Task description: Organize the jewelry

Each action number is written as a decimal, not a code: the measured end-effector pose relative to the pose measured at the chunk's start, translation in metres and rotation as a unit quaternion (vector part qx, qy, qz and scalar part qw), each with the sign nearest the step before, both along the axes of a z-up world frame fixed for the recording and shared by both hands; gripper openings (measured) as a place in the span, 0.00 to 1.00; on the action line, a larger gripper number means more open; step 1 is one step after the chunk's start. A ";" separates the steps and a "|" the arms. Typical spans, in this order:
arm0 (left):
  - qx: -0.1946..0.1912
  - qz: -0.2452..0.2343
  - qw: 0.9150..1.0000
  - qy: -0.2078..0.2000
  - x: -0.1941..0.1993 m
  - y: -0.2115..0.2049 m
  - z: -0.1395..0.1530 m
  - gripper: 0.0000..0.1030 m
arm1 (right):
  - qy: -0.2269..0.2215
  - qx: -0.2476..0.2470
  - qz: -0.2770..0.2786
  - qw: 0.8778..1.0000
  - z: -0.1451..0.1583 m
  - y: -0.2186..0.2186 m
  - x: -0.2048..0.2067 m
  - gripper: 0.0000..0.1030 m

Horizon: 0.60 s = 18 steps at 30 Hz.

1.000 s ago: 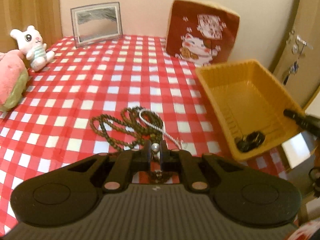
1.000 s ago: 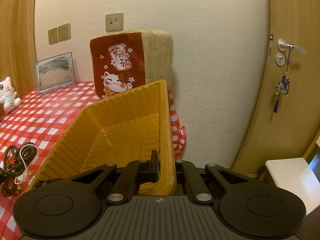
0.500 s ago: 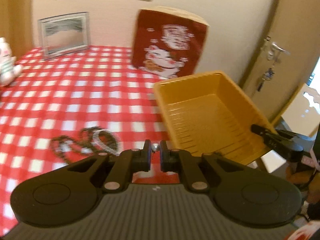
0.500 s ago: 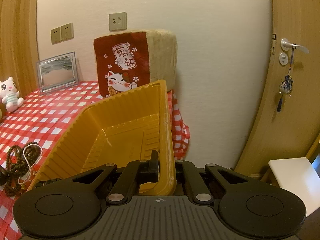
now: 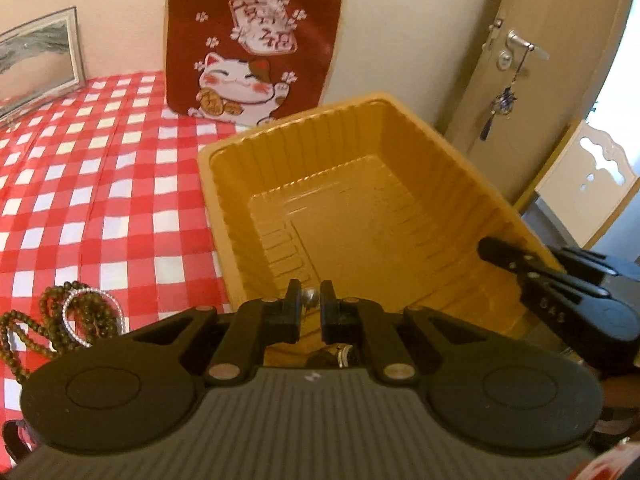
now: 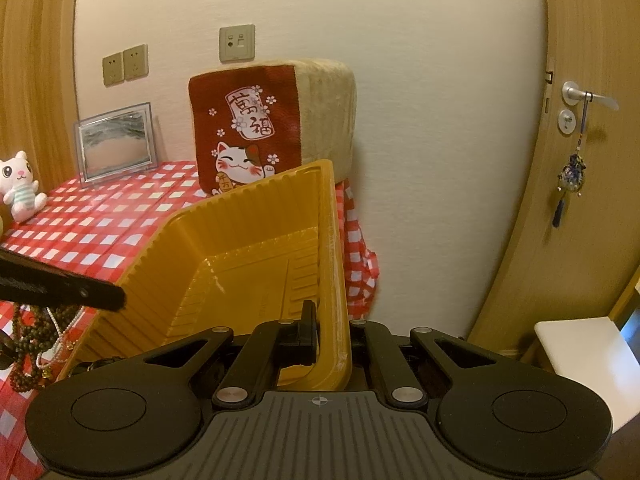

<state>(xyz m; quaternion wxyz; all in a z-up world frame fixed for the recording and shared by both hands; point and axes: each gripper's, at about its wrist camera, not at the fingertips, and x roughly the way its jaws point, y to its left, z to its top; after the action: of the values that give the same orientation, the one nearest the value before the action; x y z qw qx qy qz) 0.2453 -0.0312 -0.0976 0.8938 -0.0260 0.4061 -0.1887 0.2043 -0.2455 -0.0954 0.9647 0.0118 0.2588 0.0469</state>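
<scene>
Left wrist view has the left gripper [image 5: 310,304] over the near end of the yellow tray [image 5: 404,128], its fingers [image 5: 292,300] narrow and pinching a small silver bead [image 5: 311,296]; something dark with a metal glint hangs below the fingers, too hidden to name. The tray sits at the desk's [image 5: 100,168] right edge. Left of the tray, near the desk's front edge, lie a brown bead string [image 5: 24,340] and a silvery bangle [image 5: 90,316] in one tangled heap, touching each other. The right gripper [image 5: 508,258] shows at the tray's right rim in this view.

Right wrist view shows the right gripper [image 6: 332,328] clamped on the tray's [image 6: 248,216] right wall, one finger inside and one outside (the outer one mostly hidden by the wall). The left gripper [image 6: 108,298] reaches in from the left over the tray's left rim. Beads [image 6: 32,340] lie on the checked cloth left of the tray.

Toward the desk's back edge stand a cat cushion [image 6: 272,120] and a picture frame [image 6: 116,140]; a plush toy [image 6: 20,188] sits nearer the left edge.
</scene>
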 end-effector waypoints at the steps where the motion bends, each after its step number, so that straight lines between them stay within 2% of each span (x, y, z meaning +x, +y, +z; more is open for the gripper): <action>1: -0.001 0.001 1.000 0.001 0.000 0.000 -0.001 0.09 | 0.000 0.000 0.000 1.000 0.000 0.000 0.000 0.04; 3: -0.006 0.004 1.000 0.001 -0.001 0.002 -0.001 0.16 | 0.000 0.000 0.000 1.000 0.000 0.000 0.001 0.04; 7: -0.009 0.017 1.000 -0.011 -0.007 0.014 0.010 0.17 | 0.001 -0.001 0.002 1.000 0.001 0.000 0.002 0.04; 10: -0.014 0.047 0.999 -0.017 -0.015 0.035 0.019 0.17 | -0.001 -0.005 0.005 1.000 0.002 0.002 0.004 0.04; 14: 0.019 0.088 0.996 -0.017 -0.034 0.069 0.020 0.18 | -0.002 -0.005 0.007 1.000 0.003 0.002 0.005 0.04; 18: 0.060 0.121 0.991 -0.004 -0.056 0.097 0.014 0.23 | -0.002 -0.005 0.007 1.000 0.004 0.001 0.007 0.04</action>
<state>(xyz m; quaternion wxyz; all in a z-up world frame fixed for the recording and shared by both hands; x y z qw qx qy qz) 0.1889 0.0658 -0.0837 0.9115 -0.0206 0.4070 -0.0550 0.2113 -0.2445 -0.0915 0.9650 0.0048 0.2567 0.0528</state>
